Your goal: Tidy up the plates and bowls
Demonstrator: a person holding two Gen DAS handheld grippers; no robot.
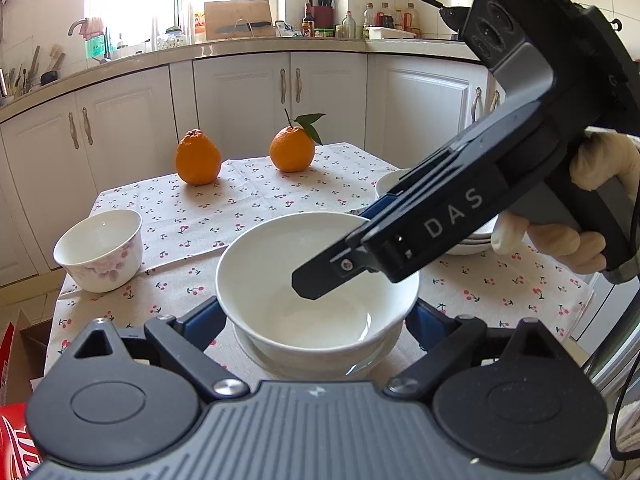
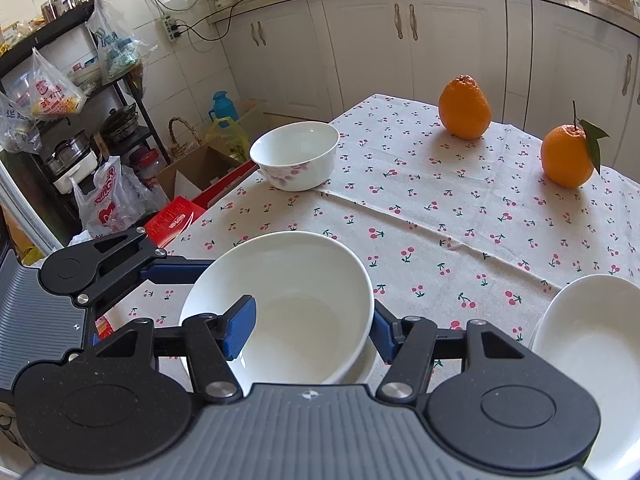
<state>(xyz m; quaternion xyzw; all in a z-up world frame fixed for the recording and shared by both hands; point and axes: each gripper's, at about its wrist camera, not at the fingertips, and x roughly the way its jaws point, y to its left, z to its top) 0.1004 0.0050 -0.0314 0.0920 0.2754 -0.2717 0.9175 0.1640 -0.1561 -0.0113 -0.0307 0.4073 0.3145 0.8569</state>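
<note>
White glazed bowl point(image 1: 280, 248), nearest item, mouth up and empty, seated in a shallower white dish point(image 1: 280, 364) at the near edge of the cherry-print tablecloth point(image 1: 260, 200). Round, so no long axis; the opening faces straight up and any side serves alike. Judged stiff, fairly weighty for its size, slick and chippable; best taken by the wall just under the rim, or across the body low down, and lifted level so that it does not drag the dish below. Left gripper point(image 1: 314, 318): jaws set wide, one finger at each flank of the bowl near its base; whether they press cannot be told. Right gripper point(image 2: 312, 332), held by a gloved hand point(image 1: 560, 240): narrower, one finger inside the bowl and the other outside its right wall, straddling the rim; contact cannot be told. Next, to the right, a stack of white plates point(image 2: 592, 340), apart from the bowl. Further, at the left edge of the table, a small flowered bowl point(image 1: 100, 248), upright and empty. Farthest on the cloth, two oranges point(image 1: 198, 158), well apart, one with a leaf.
</note>
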